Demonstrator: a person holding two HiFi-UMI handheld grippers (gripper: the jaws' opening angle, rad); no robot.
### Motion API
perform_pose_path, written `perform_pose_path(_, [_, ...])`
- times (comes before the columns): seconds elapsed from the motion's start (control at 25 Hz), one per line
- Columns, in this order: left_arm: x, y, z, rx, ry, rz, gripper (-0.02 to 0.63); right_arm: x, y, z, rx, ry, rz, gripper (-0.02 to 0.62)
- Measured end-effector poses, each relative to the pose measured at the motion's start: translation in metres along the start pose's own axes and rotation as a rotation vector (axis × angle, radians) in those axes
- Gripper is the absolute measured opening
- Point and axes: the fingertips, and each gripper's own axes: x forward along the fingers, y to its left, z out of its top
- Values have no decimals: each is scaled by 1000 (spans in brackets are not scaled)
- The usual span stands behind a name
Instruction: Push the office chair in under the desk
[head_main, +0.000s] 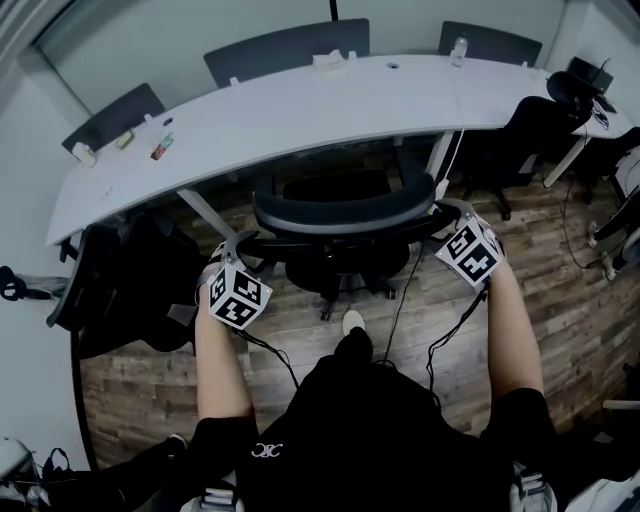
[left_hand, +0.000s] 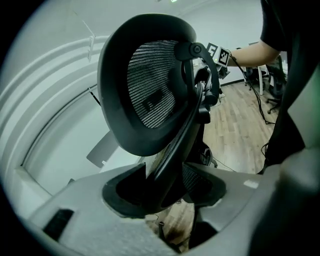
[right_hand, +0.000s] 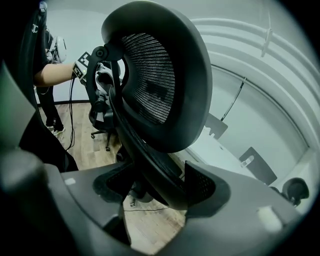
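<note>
The black office chair (head_main: 340, 212) faces the curved white desk (head_main: 300, 105), its seat partly under the desk edge and its star base on the wood floor. My left gripper (head_main: 236, 250) is shut on the left end of the backrest frame. My right gripper (head_main: 446, 214) is shut on the right end. In the left gripper view the mesh backrest (left_hand: 150, 85) fills the frame, and its black frame bar runs between the jaws of the left gripper (left_hand: 165, 192). In the right gripper view the same backrest (right_hand: 155, 75) stands above the right gripper (right_hand: 150, 192), which clamps the frame bar.
Another black chair (head_main: 130, 280) stands close on the left and one (head_main: 530, 130) on the right. Grey chairs (head_main: 285, 50) line the desk's far side. Small items (head_main: 162, 148) lie on the desk's left end. Cables trail down to the floor by my shoe (head_main: 353, 322).
</note>
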Motion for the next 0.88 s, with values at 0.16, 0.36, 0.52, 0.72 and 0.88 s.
perform_pose_path(0.16, [18, 18, 2, -10, 10, 10, 225, 20, -20, 6, -4, 16, 16, 319])
perform_pose_path(0.36, [42, 45, 3, -21, 11, 27, 225, 48, -46, 18, -13, 25, 34, 319])
perform_pose_path(0.52, [57, 67, 3, -30, 8, 43, 225, 70, -66, 31, -22, 26, 42, 319])
perform_pose_path(0.72, [75, 93, 0, -36, 11, 47, 225, 95, -86, 47, -34, 34, 57, 319])
perform_pose_path(0.88, [87, 112, -3, -42, 25, 46, 225, 113, -98, 58, -41, 27, 59, 319])
